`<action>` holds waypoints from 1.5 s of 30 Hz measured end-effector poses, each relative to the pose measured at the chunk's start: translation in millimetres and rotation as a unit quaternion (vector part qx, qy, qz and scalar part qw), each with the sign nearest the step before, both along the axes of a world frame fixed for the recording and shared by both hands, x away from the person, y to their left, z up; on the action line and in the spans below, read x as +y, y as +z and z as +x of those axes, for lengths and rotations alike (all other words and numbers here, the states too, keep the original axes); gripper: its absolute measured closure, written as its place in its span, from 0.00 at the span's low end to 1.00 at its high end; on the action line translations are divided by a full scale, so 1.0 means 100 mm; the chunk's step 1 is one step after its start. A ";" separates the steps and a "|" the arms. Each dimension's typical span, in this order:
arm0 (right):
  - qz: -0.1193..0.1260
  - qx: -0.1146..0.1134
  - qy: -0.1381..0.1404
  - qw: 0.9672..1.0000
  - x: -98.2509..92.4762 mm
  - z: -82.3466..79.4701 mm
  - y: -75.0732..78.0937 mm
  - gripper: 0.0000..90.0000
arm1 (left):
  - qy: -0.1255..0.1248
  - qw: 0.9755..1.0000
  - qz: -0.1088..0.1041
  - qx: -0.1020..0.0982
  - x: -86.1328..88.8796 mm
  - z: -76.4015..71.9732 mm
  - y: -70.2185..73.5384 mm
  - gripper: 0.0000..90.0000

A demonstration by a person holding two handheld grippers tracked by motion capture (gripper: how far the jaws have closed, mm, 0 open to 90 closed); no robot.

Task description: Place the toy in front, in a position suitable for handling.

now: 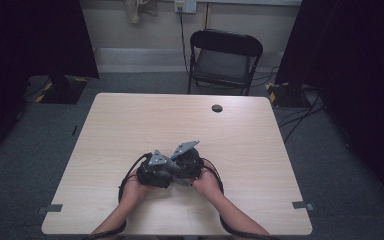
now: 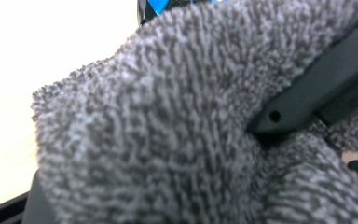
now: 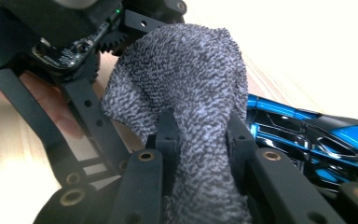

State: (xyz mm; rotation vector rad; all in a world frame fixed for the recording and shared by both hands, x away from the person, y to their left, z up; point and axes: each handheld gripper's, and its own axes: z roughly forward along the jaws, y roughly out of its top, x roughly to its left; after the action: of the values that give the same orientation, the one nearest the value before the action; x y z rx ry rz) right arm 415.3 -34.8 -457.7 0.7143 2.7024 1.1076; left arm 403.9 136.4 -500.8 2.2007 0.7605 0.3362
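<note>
Both tools are meeting over the near middle of the desk [image 1: 130,125], working a grey cloth [image 3: 186,79] between them. The right tool [image 3: 198,135] is clenching a fold of the cloth, pads pressing from both sides, probably to pull it taut or bunch it. The left tool [image 1: 152,172] is also gripping the cloth, its black links lying against the bundle's far side in the right gripper view. That view also shows a blue-and-black object [image 3: 307,135] just beside the cloth. The high view gives position, the hands huddling together and hiding the cloth. The left gripper view [image 2: 168,130] is showing the terry weave close up.
</note>
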 end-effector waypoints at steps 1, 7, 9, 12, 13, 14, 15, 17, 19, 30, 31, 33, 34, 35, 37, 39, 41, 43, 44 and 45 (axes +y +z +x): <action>-0.004 0.001 -0.002 1.000 0.00 0.01 0.01 0.82 | 0.001 1.000 0.000 0.000 0.00 0.00 0.00 0.28; -0.002 0.008 -0.018 1.000 -0.06 0.05 0.03 0.82 | 0.000 1.000 -0.001 -0.001 0.00 0.00 0.00 0.28; -0.001 0.011 -0.023 1.000 -0.07 0.05 0.03 0.82 | 0.001 1.000 -0.001 -0.001 0.00 0.00 0.00 0.28; 0.002 0.014 -0.025 1.000 -0.09 0.07 0.04 0.82 | 0.001 1.000 -0.001 -0.001 0.00 0.00 0.00 0.28; 0.003 0.018 -0.025 1.000 -0.10 0.09 0.04 0.82 | 0.000 1.000 0.000 0.000 0.00 0.00 0.00 0.28; 0.003 0.018 -0.025 1.000 -0.10 0.09 0.04 0.82 | 0.000 1.000 0.000 0.000 0.00 0.00 0.00 0.29; 0.000 0.017 -0.025 1.000 -0.10 0.09 0.05 0.83 | 0.000 1.000 0.000 0.000 0.00 0.00 0.00 0.28; -0.003 0.016 -0.024 1.000 -0.09 0.10 0.06 0.83 | 0.000 1.000 0.000 0.000 0.00 0.00 0.00 0.28; -0.004 0.016 -0.024 1.000 -0.09 0.10 0.07 0.83 | 0.001 1.000 0.000 0.000 0.00 0.00 0.00 0.28; 0.010 0.030 -0.027 0.999 -0.11 0.12 0.09 0.83 | 0.000 1.000 -0.004 0.004 -0.01 0.00 0.00 0.29; 0.008 0.028 -0.029 0.999 -0.11 0.12 0.11 0.83 | 0.001 1.000 0.001 0.000 0.00 0.00 0.00 0.28; 0.013 0.026 -0.031 0.999 -0.13 0.13 0.15 0.83 | 0.000 1.000 -0.002 0.003 0.00 0.00 0.00 0.29; 0.019 0.026 -0.033 0.999 -0.14 0.14 0.18 0.83 | 0.001 1.000 0.001 0.000 0.00 0.00 0.00 0.28; 0.025 0.028 -0.035 0.999 -0.16 0.15 0.20 0.83 | 0.000 1.000 0.000 0.000 0.00 0.00 0.00 0.29; 0.018 0.022 -0.040 0.999 -0.16 0.16 0.24 0.83 | 0.001 1.000 0.000 0.001 0.00 0.00 0.00 0.28; 0.009 0.021 -0.030 0.999 -0.12 0.15 0.20 0.83 | 0.000 1.000 0.000 0.000 0.00 0.00 0.00 0.29; -0.006 0.013 -0.031 0.999 -0.08 0.14 0.16 0.83 | 0.000 1.000 -0.004 0.004 -0.01 0.00 0.00 0.28; -0.006 0.018 -0.040 0.999 -0.07 0.16 0.11 0.83 | 0.000 1.000 -0.003 0.004 0.00 0.00 0.00 0.29; 0.004 0.024 -0.044 0.999 -0.08 0.17 0.10 0.83 | 0.000 1.000 -0.001 0.001 0.00 0.00 0.00 0.28; 0.008 0.030 -0.048 0.998 -0.09 0.18 0.10 0.83 | 0.000 1.000 -0.002 0.002 0.00 0.00 0.00 0.29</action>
State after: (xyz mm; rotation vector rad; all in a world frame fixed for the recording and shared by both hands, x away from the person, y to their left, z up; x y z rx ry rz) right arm 433.7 -43.6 -447.5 0.8834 2.6788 1.1027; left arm 403.7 136.0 -500.8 2.1978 0.7631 0.3292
